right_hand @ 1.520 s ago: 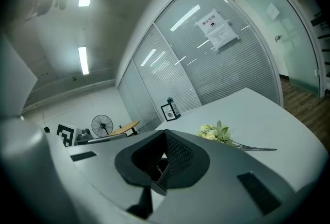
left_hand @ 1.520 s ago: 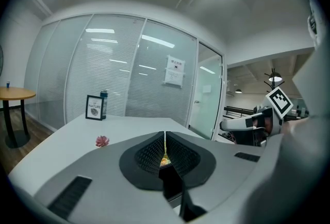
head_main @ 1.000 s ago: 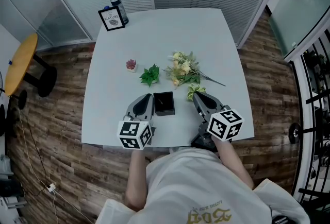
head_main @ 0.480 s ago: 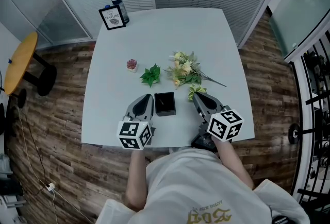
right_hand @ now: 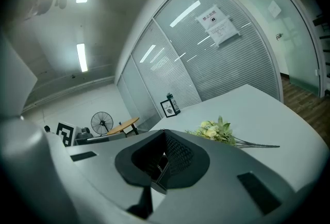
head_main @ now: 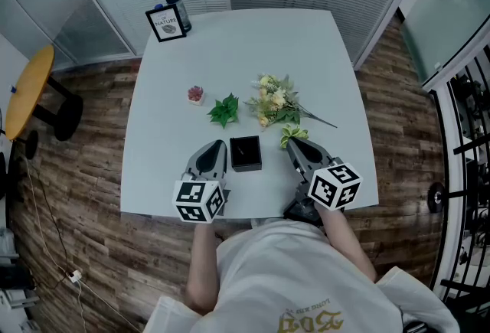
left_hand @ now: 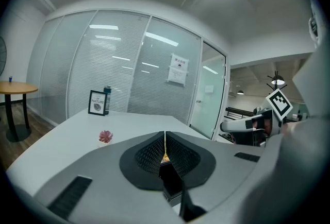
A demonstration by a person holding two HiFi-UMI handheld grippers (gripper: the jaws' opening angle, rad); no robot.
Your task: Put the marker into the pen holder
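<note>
black pen holder (head_main: 246, 166), its inside indistinct

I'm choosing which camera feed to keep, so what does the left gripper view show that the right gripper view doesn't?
Only the left gripper view shows the pink plant on the white table. Only the right gripper view shows the fan and the flowers in full. Both show the framed sign, the bottle beside it and the round table.

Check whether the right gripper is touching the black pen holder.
Apart. The head view shows bare table between the right gripper and the pen holder.
</note>
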